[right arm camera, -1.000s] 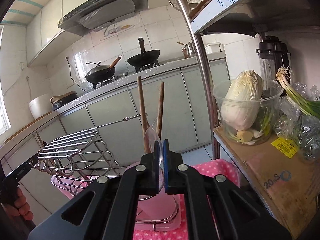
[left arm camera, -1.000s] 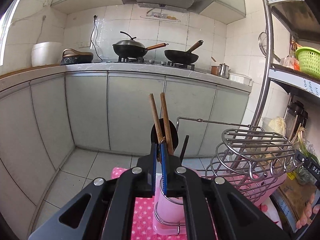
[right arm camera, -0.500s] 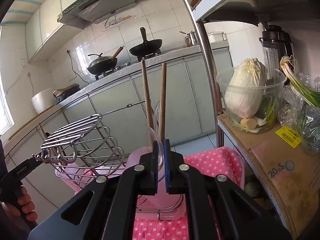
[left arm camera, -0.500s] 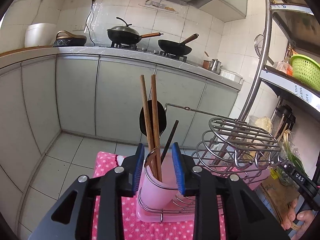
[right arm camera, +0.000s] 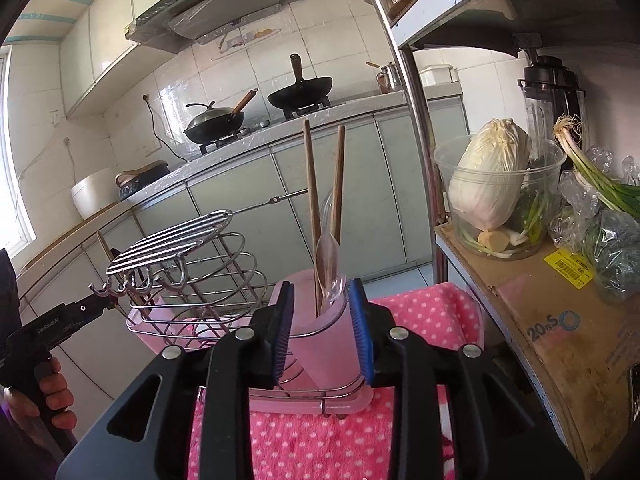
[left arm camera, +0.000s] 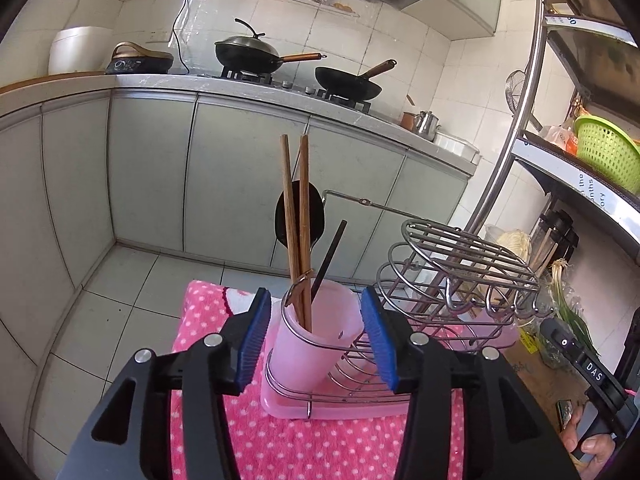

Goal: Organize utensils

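A pink plastic utensil cup (left arm camera: 316, 336) stands in a wire dish rack (left arm camera: 452, 276) on a pink tray. Two brown wooden chopsticks (left arm camera: 298, 224) stand upright in the cup, with a black spoon (left arm camera: 316, 216) and a thin dark stick (left arm camera: 329, 254) behind them. My left gripper (left arm camera: 316, 338) is open and empty, its blue pads either side of the cup. In the right wrist view the cup (right arm camera: 320, 336) holds the chopsticks (right arm camera: 324, 196) and a clear plastic spoon (right arm camera: 330, 264). My right gripper (right arm camera: 322, 332) is open and empty, just in front of the cup.
The rack stands on a pink dotted towel (left arm camera: 280, 440). A steel shelf post (right arm camera: 416, 120) rises to the right. A bowl with a cabbage (right arm camera: 492, 184), spring onions (right arm camera: 592, 168) and a cardboard sheet (right arm camera: 560, 336) sit on the shelf. The counter with woks (left arm camera: 256, 56) is behind.
My left gripper let go of the chopsticks into the cup, opened wide and drew back. My right gripper, shut on the clear spoon until half a second ago, has opened and left it in the cup.
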`<state>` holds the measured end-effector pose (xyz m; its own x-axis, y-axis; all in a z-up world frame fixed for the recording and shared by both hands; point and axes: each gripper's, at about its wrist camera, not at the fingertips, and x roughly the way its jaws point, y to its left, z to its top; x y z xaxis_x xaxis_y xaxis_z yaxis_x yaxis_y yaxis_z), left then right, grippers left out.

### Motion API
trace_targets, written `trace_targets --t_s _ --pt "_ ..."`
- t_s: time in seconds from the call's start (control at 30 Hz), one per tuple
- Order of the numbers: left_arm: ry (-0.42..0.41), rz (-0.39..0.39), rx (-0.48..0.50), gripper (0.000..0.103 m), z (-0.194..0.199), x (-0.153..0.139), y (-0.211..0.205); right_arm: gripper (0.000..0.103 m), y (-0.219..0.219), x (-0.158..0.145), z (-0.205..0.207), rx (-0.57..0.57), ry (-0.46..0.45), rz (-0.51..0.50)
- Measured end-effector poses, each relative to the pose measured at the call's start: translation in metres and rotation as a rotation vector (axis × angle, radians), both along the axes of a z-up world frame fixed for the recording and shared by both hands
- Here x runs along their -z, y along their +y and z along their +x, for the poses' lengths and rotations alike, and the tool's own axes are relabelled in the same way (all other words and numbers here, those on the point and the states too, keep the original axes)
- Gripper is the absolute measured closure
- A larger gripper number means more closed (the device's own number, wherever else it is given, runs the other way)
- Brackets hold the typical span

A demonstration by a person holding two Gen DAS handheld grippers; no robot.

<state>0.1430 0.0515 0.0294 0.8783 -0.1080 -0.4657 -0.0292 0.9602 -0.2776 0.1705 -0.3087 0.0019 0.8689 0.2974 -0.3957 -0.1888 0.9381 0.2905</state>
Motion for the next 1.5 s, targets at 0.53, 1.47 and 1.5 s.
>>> trace_targets --t_s 0.53,1.47,1.5 --pt "-0.023 0.034 0.041 0.05 -0.062 -0.004 -0.028 0.063 0.036 0.005 -0.063 -0.088 0.018 -0.066" --pt "-0.042 0.153 0.064 0.05 -0.106 -0.003 -0.071 0.063 0.061 0.0 -0.11 -0.083 -0.03 -0.169" --pt "-0.043 0.155 0.064 0.05 -0.106 -0.003 -0.071 0.063 0.062 0.0 -0.111 -0.083 -0.031 -0.17"
